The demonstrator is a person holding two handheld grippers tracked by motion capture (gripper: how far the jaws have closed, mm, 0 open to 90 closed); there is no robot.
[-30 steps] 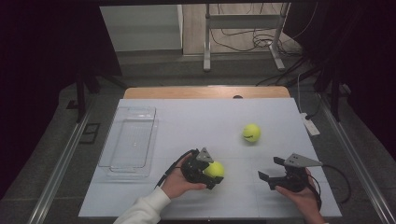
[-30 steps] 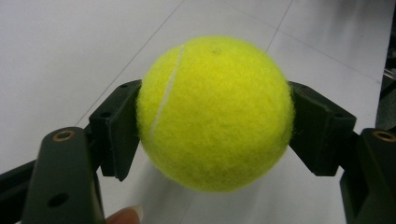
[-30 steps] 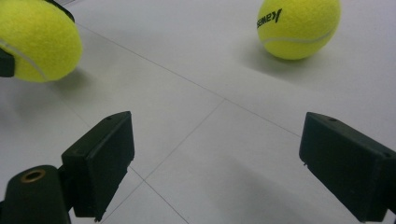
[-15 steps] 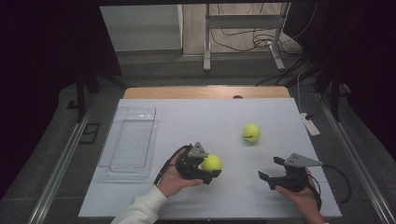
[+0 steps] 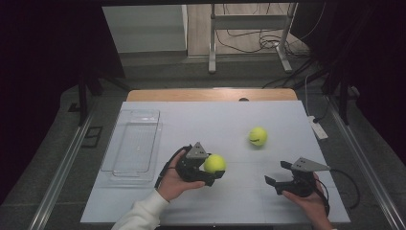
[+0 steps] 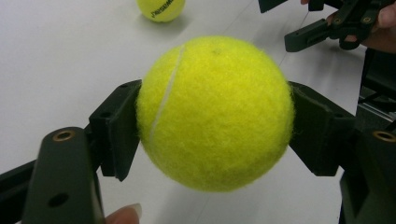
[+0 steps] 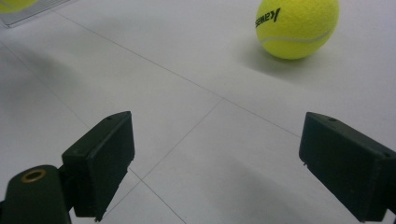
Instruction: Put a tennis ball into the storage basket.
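Two grippers yours: left gripper (image 5: pixel 210 168) clamped on tennis ball (image 6: pixel 215 112), held just above white surface (image 5: pixel 220 124). Right gripper (image 5: pixel 277 180) wide open, empty, low over surface. Second ball (image 5: pixel 258 136) beyond it. Clear tray (image 5: pixel 133 143) far left.

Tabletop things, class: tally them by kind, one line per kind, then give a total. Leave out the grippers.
Tennis balls: 2, one held, one loose on the table
Clear plastic tray: 1
Total: 3
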